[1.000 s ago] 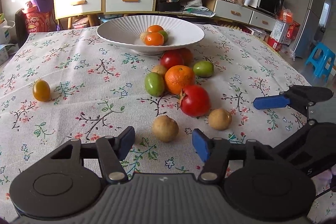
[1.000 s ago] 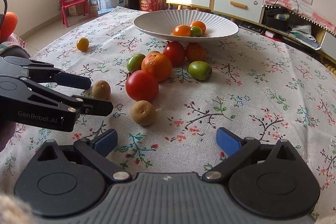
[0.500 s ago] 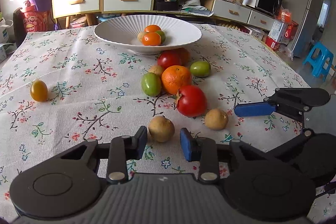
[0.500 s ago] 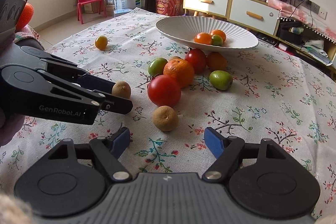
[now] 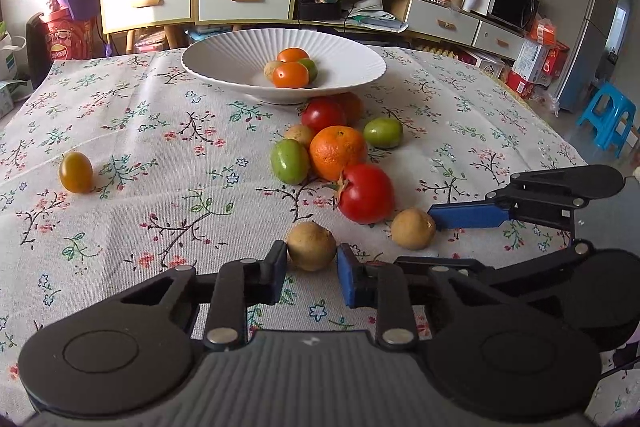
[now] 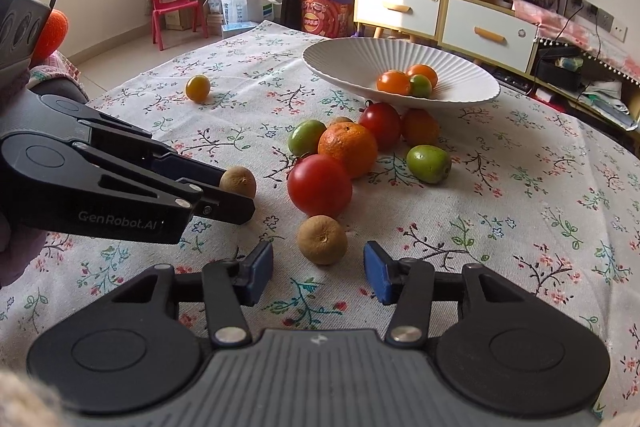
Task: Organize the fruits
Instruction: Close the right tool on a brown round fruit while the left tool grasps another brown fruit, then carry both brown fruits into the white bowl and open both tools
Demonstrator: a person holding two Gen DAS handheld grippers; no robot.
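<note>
- Left gripper (image 5: 312,269) is clamped on a small round tan-brown fruit (image 5: 311,245), pads touching both its sides, the fruit sitting on the floral tablecloth (image 5: 160,155).
- Right gripper (image 6: 319,269) is closing round a second tan-brown fruit (image 6: 322,239); the fruit lies between the blue pads, gaps on both sides, nothing gripped.
- At twelve o'clock from that fruit: a red tomato (image 6: 319,184), touching it, then a big orange (image 6: 347,148).
- Farther at twelve: the white ribbed bowl (image 6: 352,55) holding small orange and green fruits.
- At eleven, well apart: a lone yellow-orange cherry tomato (image 6: 197,87).
</note>
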